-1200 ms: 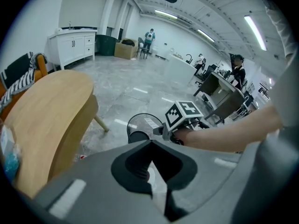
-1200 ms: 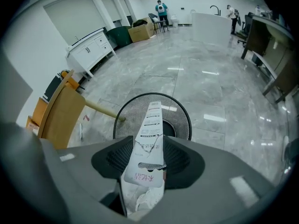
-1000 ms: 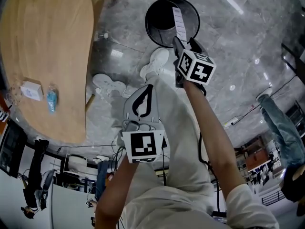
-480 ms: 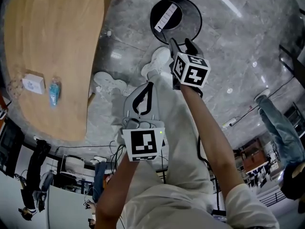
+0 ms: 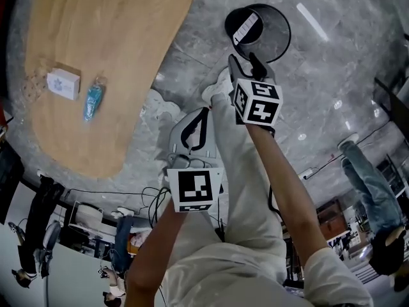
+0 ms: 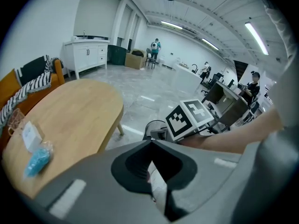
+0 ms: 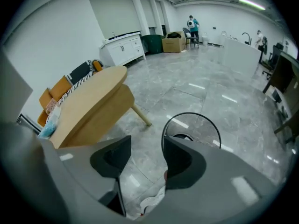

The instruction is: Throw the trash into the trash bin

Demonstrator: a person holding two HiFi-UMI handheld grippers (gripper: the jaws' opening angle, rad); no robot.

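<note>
The black trash bin (image 5: 276,38) stands on the grey floor at the top of the head view, with a long white paper strip (image 5: 245,25) lying inside it. My right gripper (image 5: 245,62) hovers just short of the bin's near rim, open and empty. In the right gripper view the jaws (image 7: 147,146) stand apart with the bin's wire rim (image 7: 212,125) beyond them. My left gripper (image 5: 195,117) hangs lower, over the person's legs, shut with nothing in it; its tips (image 6: 150,141) meet. On the oval wooden table (image 5: 102,37) lie a blue packet (image 5: 93,99) and a small white box (image 5: 62,83).
The table's leg (image 7: 140,115) slants down to the floor left of the bin. The person's white shoes (image 5: 216,85) are on the floor between table and bin. Chairs, desks and people stand far off across the hall.
A second ago the right gripper held the white strip over the bin. It let go, the strip dropped into the bin, and the gripper has drawn back slightly.
</note>
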